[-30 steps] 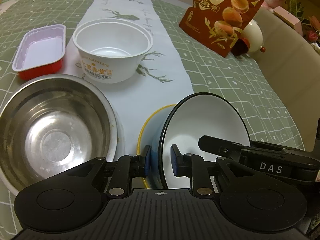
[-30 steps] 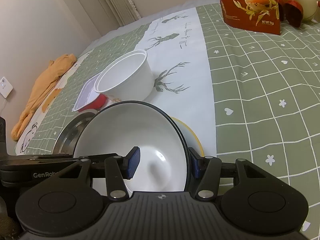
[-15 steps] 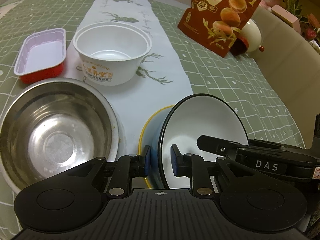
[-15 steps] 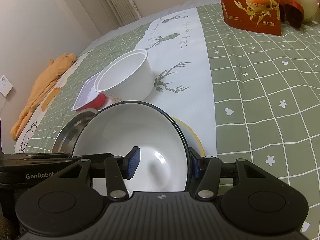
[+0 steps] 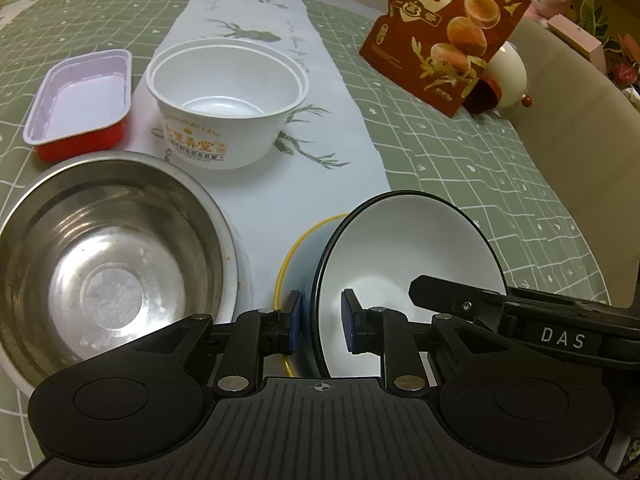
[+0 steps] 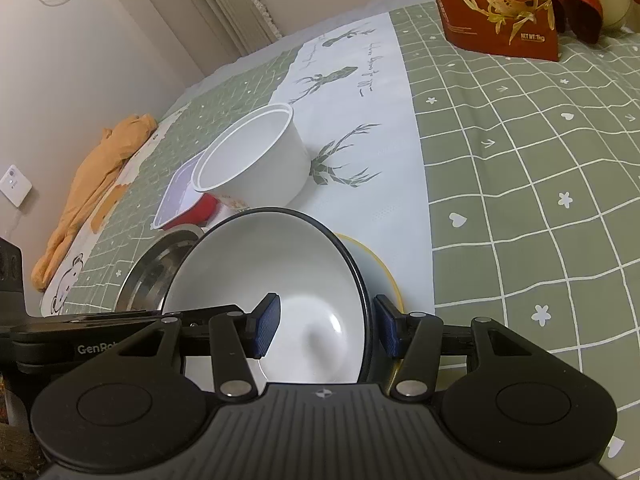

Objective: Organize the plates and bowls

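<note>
Bowl (image 5: 404,248) rim between left gripper (image 5: 319,322) pads, right gripper (image 6: 326,330) straddling opposite rim.

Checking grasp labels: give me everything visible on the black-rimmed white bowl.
The black-rimmed white bowl is glossy, ceramic-looking and empty, with a dark outside. It is tilted, nested against a yellow-rimmed bowl beside the steel bowl. The left gripper straddles its near rim, one pad inside and one outside. The right gripper straddles its right rim, with a gap at the inner pad.
</note>
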`<state>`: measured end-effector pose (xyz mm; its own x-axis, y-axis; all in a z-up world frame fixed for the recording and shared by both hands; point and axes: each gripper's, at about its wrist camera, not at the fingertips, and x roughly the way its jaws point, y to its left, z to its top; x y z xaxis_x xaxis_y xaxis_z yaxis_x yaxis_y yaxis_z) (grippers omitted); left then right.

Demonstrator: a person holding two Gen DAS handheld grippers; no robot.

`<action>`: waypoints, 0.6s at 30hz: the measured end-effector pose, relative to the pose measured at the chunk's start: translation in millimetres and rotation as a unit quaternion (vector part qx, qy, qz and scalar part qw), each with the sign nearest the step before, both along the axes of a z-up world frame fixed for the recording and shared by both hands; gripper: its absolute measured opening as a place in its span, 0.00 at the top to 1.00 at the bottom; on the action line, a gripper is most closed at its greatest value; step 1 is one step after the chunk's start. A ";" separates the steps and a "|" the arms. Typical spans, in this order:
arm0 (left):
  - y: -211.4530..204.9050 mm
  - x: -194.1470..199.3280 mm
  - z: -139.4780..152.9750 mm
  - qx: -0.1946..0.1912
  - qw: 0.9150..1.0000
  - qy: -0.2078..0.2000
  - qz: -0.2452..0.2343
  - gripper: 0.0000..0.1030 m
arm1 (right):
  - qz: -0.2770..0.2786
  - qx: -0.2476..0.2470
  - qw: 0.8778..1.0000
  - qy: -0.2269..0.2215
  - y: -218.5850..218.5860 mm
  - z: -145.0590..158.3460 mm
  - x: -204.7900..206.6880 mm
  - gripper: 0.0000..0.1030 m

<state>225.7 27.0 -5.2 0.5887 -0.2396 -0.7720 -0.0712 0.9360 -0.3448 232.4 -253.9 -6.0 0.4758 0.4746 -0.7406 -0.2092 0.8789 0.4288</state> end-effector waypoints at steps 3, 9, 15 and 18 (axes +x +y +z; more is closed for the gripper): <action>-1.7 1.3 0.2 0.004 1.000 0.000 -0.001 0.78 | 0.001 -0.010 1.000 -0.004 1.7 1.2 -1.2 0.49; -1.5 1.4 0.4 -0.001 1.000 0.001 -0.002 0.78 | -0.001 -0.002 1.000 0.002 -2.3 1.1 -0.9 0.50; 1.6 -0.9 5.1 -0.004 1.000 -0.002 0.000 0.78 | -0.004 0.013 1.000 0.011 -8.4 -0.1 -0.1 0.50; 2.5 -1.8 6.0 -0.004 1.000 -0.003 0.001 0.78 | -0.006 0.020 1.000 0.015 -10.2 -0.5 0.1 0.50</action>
